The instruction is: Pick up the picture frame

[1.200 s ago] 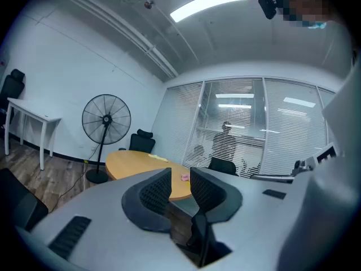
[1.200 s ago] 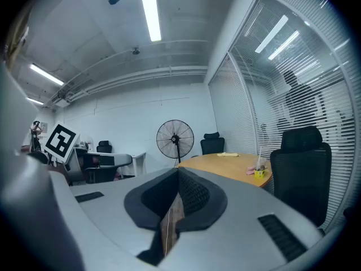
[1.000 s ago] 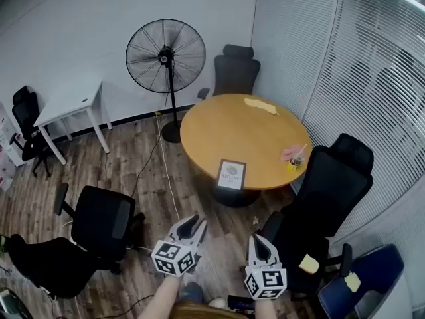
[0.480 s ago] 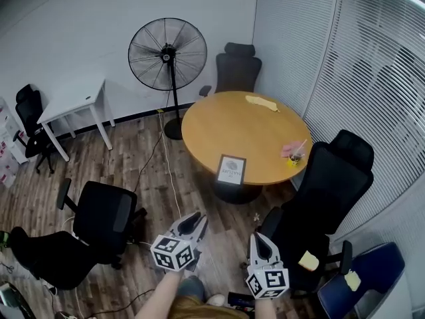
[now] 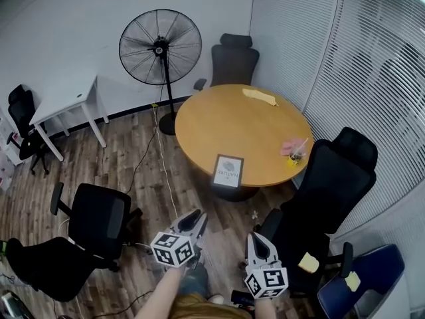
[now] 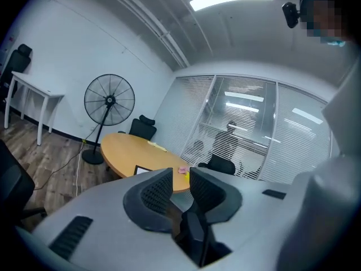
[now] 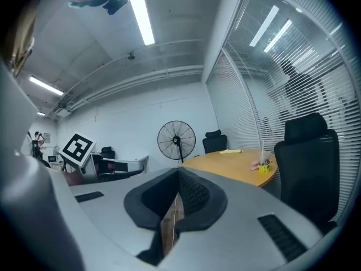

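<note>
Nothing has been picked up yet. The small dark-framed picture frame with a white print (image 5: 228,171) stands upright at the near edge of a round light-wood table (image 5: 219,115), centre of the head view. Both handheld grey grippers sit low in that view, over the floor and well apart from the frame. The left gripper (image 5: 194,216) has its fingers only narrowly apart, with nothing between them. The right gripper (image 5: 253,237) has its fingers pressed together, empty. The reach, the grip and the lift all remain.

The floor is brown wood plank (image 5: 133,158). A black pedestal fan (image 5: 151,48) stands at upper left, black office chairs surround the table, and white blinds fill the right.
</note>
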`<move>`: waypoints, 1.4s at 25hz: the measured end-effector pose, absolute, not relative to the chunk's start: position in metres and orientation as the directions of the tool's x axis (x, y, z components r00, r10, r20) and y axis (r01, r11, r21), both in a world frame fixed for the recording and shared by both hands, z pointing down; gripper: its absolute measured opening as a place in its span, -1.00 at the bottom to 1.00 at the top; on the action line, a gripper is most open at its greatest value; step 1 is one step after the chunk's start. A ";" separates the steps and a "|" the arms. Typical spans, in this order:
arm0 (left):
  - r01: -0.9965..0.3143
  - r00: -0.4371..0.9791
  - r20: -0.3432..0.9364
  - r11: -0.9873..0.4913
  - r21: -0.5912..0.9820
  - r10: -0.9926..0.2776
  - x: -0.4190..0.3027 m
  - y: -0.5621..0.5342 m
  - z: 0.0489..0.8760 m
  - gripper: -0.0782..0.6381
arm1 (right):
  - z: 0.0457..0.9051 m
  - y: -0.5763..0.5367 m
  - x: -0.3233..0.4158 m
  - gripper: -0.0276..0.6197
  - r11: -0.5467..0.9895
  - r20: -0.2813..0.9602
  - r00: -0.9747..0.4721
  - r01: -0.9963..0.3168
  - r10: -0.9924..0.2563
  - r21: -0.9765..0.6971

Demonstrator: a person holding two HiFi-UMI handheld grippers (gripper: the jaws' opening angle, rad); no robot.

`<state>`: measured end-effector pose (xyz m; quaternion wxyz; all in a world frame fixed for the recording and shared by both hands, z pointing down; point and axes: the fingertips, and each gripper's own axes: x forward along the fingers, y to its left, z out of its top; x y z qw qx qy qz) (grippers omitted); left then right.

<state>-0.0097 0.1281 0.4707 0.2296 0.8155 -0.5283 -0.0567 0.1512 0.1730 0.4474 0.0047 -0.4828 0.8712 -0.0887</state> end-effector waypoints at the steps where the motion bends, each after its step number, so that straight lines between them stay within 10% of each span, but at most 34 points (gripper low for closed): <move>1: -0.833 0.441 0.158 -0.338 0.438 -0.883 -0.009 0.116 0.476 -0.48 | 0.450 0.163 0.151 -0.87 0.512 0.085 -0.529 -0.843 -0.844 -0.165; 35: -0.761 0.607 0.450 -0.318 0.565 -0.654 -0.061 -0.136 0.653 -0.49 | 0.553 -0.082 0.082 -0.87 0.401 0.369 -0.398 -0.913 -0.840 -0.073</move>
